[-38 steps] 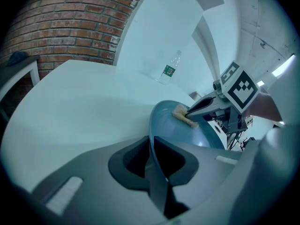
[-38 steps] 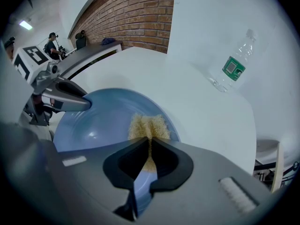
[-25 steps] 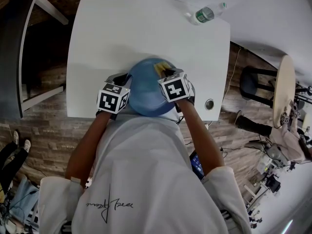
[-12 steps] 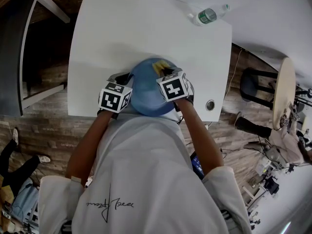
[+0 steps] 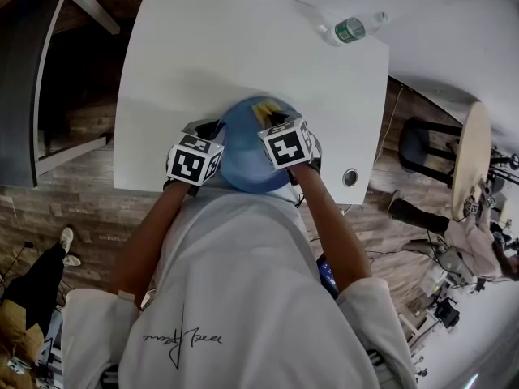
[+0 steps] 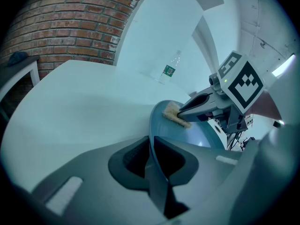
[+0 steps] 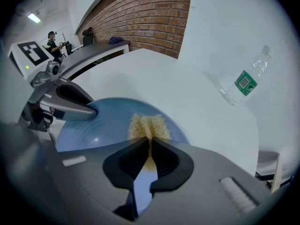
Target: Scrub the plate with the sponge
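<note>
Left gripper [image 6: 151,143] and right gripper [image 7: 149,146] on a blue plate [image 5: 242,154] at the near edge of a white tabletop [image 5: 243,47].
The left gripper's jaws are clamped on the plate's left rim. The right gripper's jaws pinch a yellow sponge [image 7: 149,124], which rests against the plate's far inner surface. A plastic water bottle [image 5: 350,27] lies near the far right corner.

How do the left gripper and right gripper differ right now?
The left gripper is shut on the blue plate at its rim; the right gripper is shut on the tan sponge. The left gripper sits at the plate edge; the right gripper reaches over its face. Both grip something.
</note>
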`<state>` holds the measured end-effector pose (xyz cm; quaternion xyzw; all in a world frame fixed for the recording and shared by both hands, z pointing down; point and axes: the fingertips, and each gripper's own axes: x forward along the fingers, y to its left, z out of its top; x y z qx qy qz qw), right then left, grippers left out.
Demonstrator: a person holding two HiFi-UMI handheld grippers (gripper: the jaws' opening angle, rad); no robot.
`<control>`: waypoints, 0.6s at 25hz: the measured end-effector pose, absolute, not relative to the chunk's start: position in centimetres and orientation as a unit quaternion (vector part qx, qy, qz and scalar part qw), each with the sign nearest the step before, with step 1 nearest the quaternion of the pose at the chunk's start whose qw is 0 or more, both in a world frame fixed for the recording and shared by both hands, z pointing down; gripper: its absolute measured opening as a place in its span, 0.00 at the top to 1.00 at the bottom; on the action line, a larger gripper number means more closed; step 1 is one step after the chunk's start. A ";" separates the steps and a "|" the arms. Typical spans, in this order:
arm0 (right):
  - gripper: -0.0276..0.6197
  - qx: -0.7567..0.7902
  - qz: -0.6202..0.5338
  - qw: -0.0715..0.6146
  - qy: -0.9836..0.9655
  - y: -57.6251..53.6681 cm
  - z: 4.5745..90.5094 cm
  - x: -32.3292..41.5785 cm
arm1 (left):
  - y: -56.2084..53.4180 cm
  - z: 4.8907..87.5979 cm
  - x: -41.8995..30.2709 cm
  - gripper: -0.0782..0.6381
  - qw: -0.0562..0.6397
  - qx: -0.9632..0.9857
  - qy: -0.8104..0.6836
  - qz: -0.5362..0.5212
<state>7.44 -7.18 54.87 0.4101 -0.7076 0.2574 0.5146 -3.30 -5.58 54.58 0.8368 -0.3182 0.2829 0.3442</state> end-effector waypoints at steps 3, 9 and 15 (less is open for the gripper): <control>0.92 0.406 0.252 0.515 -0.712 -7.2 54.8 6.8 | -5.6 54.5 -3.4 0.83 0.344 0.837 -0.319 0.282; 0.92 0.396 0.249 0.514 -0.719 -7.1 54.9 5.7 | -5.7 54.6 -3.2 0.83 0.344 0.837 -0.319 0.283; 0.92 0.390 0.248 0.510 -0.726 -6.9 54.9 4.8 | -5.7 54.7 -3.3 0.83 0.342 0.837 -0.320 0.282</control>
